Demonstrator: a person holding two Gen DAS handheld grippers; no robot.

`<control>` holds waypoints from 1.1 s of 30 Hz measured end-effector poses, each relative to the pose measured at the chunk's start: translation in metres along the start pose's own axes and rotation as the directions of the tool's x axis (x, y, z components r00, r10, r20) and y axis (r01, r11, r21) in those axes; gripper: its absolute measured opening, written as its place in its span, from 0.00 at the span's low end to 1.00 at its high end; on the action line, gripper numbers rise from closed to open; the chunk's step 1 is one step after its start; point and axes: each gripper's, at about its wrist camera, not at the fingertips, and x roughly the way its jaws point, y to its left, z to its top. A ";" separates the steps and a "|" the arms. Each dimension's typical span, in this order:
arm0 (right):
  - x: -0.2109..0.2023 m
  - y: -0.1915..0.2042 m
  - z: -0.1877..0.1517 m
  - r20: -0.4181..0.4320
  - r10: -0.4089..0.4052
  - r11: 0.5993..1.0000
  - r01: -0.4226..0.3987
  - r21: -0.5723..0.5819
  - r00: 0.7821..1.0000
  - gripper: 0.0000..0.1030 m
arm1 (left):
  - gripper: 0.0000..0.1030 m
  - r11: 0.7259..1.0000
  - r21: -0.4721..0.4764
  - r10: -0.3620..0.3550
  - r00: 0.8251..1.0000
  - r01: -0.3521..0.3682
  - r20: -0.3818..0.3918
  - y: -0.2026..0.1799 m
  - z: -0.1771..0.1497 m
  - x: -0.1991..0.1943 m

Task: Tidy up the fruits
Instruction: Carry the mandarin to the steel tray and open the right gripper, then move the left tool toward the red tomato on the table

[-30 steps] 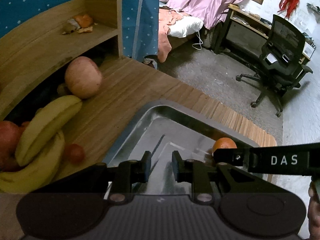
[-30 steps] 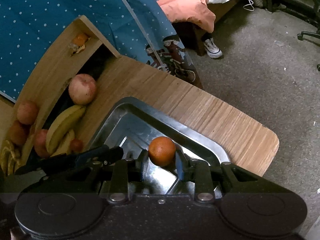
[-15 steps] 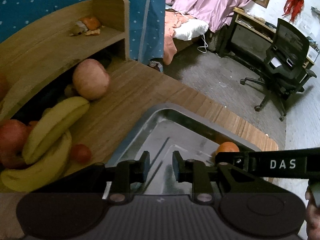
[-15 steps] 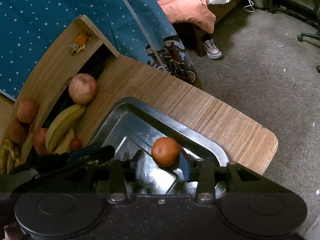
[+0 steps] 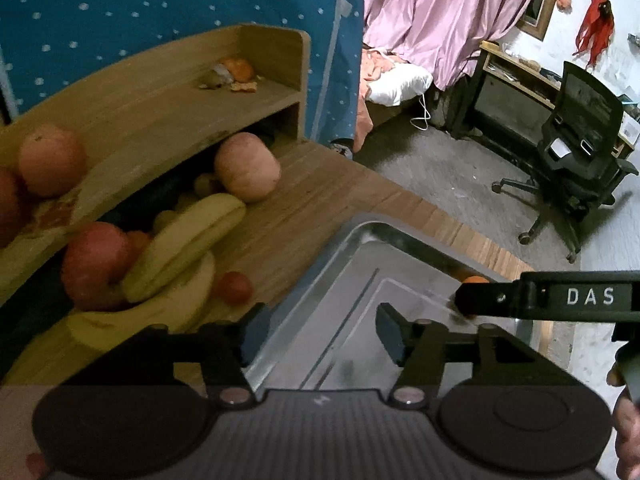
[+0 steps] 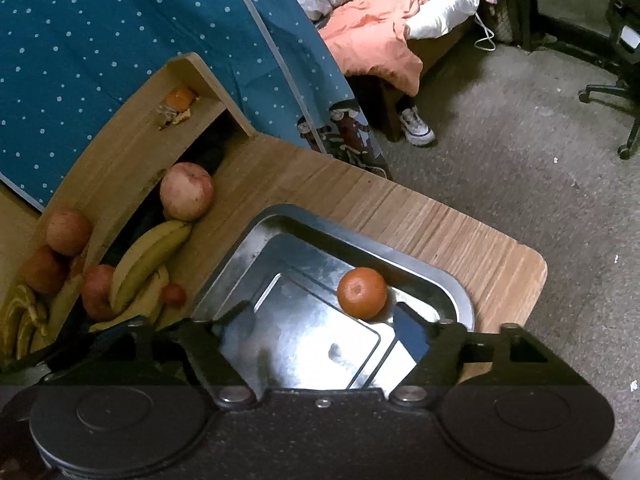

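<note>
Orange (image 6: 362, 293) resting loose in the metal tray (image 6: 424, 270), near its far corner, at about 1 o'clock from the right tongs (image 6: 324, 330), just ahead of the right-hand finger and not between the 2. Right tongs spread wide, gripping nothing. Left tongs (image 5: 320, 330) likewise wide apart and empty, hovering over the tray's near-left part; from there, orange (image 5: 474, 280) at 2 o'clock, mostly hidden behind the right tongs' black finger. Round fruit, so no long axis to line up with.

Likely next: another fruit from the pile on the bench (image 6: 400, 208). Bananas (image 5: 184, 236), long axis running toward 1 o'clock, at 10 o'clock from the left tongs, clearly nearer that side. Small red fruit (image 5: 234, 288) just beside them, apples (image 5: 248, 168) behind, crowding any reach; shelf (image 5: 152, 108) overhanging the pile's back.
</note>
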 end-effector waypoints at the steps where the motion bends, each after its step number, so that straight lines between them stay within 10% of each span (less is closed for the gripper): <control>1: -0.002 0.002 -0.002 0.006 -0.001 1.000 0.001 0.002 1.000 0.82 | 0.69 1.000 -0.001 0.003 1.000 -0.003 0.005 0.003 -0.002 -0.004; 14: -0.024 0.048 -0.032 0.063 0.024 0.999 -0.022 -0.034 0.998 0.98 | 0.92 0.998 -0.043 0.053 0.998 -0.051 0.045 0.047 -0.029 -0.047; 33: -0.033 0.113 -0.082 0.057 0.081 0.992 -0.074 -0.106 0.995 0.99 | 0.97 0.987 -0.102 0.136 0.988 -0.128 0.068 0.109 -0.073 -0.100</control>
